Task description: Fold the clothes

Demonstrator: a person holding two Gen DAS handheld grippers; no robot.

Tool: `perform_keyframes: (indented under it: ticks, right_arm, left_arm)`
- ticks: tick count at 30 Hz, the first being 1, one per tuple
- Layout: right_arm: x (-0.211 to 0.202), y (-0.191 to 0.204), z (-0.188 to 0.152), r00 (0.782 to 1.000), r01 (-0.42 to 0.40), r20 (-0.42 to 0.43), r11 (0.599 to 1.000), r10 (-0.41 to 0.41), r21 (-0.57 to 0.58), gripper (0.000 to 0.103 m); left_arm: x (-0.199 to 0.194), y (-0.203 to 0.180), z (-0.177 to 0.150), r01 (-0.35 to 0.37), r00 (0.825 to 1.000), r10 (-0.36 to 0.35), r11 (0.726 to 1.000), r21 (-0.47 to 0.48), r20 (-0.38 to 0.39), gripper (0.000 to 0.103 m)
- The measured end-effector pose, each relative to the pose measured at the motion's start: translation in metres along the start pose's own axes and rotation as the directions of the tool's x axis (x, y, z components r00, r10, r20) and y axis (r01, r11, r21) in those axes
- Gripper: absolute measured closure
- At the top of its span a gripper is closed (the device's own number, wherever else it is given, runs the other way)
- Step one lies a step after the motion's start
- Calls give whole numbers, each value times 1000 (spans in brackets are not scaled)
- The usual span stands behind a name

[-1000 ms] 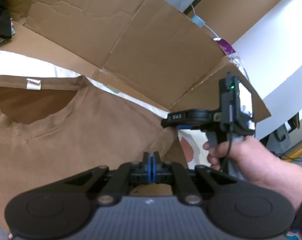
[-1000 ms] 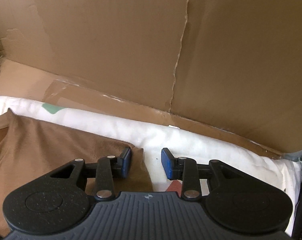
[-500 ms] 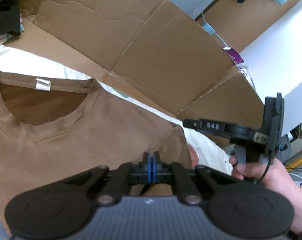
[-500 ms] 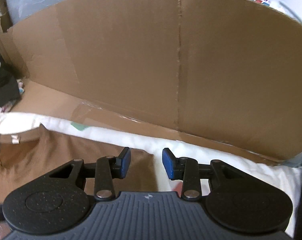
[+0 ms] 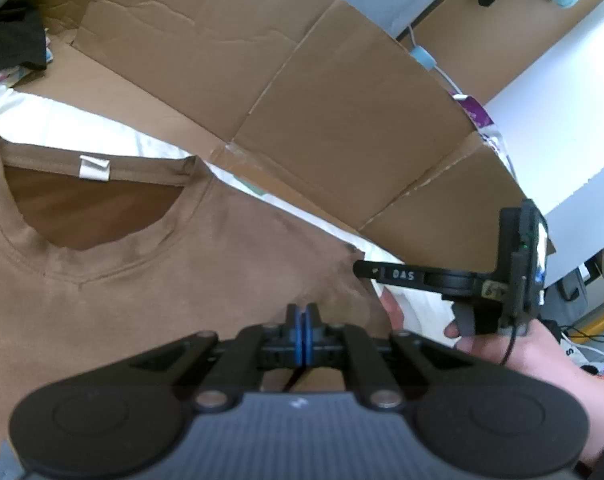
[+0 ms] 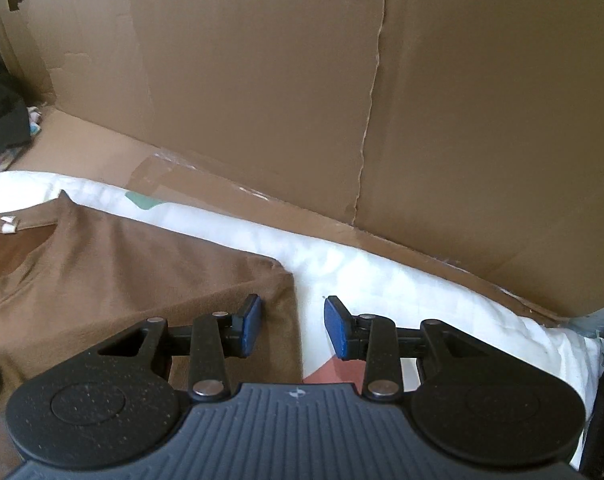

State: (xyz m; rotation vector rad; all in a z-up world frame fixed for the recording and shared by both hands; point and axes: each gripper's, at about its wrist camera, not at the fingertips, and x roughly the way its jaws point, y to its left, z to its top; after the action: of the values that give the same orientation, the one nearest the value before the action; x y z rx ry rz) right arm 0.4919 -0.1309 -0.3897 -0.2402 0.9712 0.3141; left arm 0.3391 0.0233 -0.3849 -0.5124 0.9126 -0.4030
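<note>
A brown crew-neck T-shirt (image 5: 141,300) lies spread flat, neckline open, a small white tag inside its collar.

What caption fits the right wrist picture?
Open right gripper hovers at the brown T-shirt edge, on white bedding.

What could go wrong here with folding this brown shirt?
The right claw is open and straddles the brown shirt's side edge; closing now might also pinch the white sheet underneath. The left claw is shut, and whether it holds fabric is unclear, so a lift may be lopsided.
</note>
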Motion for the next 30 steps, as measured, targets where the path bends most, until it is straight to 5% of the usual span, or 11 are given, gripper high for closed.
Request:
perform_keyframes:
  ticks: [11,23,25,30]
  right_arm:
    - [22,1,5,1000,9,-17,1000,-9,-12,62]
    - [29,-18,19,996,-49,-68,992,58,117,62]
    - [19,-17,17,996,-71,-38,993,75,92,62]
    - [-4,-11,10,992,-123,13,992,123,21,62]
  left_arm:
    - [6,7,7,-8,1000,8,1000,-22,-11,101]
    - [32,52,1,-77,995,68,988,-131,-74,99]
    - [29,54,0,-61,996,51,986,-152,-67,96]
    - [28,50,-5,-19,998,9,989,-146,-68,65]
